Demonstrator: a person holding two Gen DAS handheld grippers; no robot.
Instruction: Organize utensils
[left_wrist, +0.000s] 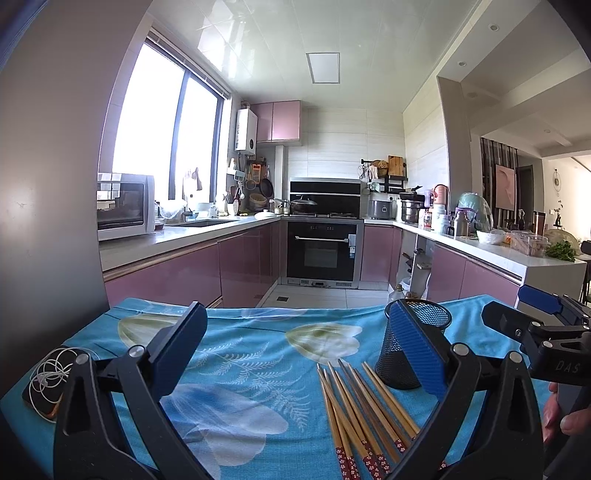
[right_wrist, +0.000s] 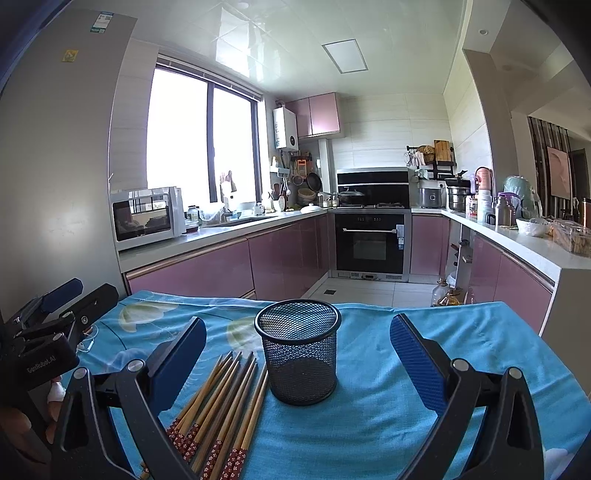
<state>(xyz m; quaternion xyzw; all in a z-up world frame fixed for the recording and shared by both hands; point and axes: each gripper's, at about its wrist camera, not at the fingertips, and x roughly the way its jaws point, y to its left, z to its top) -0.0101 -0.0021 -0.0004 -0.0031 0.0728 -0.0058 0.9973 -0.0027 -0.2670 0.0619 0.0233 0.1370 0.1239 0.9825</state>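
The chopsticks lie in a loose fanned bundle on the worktop, which is covered by a blue floral cloth. Their red patterned ends point toward the cameras and their plain tips point toward the black mesh holder. The holder stands upright just beside the bundle and appears empty. The left tool is spread wide and holds nothing; the bundle lies near its right-hand finger. The right tool is also spread wide and holds nothing, with the holder centred between its fingers but not touched by them. The chopsticks are judged to be light, stiff and smooth, so a single stick is likely to roll or pivot if pinched near one end. Take hold across the shaft near mid-length, where the sticks lie apart enough to admit a finger, and keep the grip square to the stick. The holder is judged to be light and easily tipped; lower each stick tip-first and steady the mesh wall if it shifts. The soft cloth may bunch under a scraping finger.
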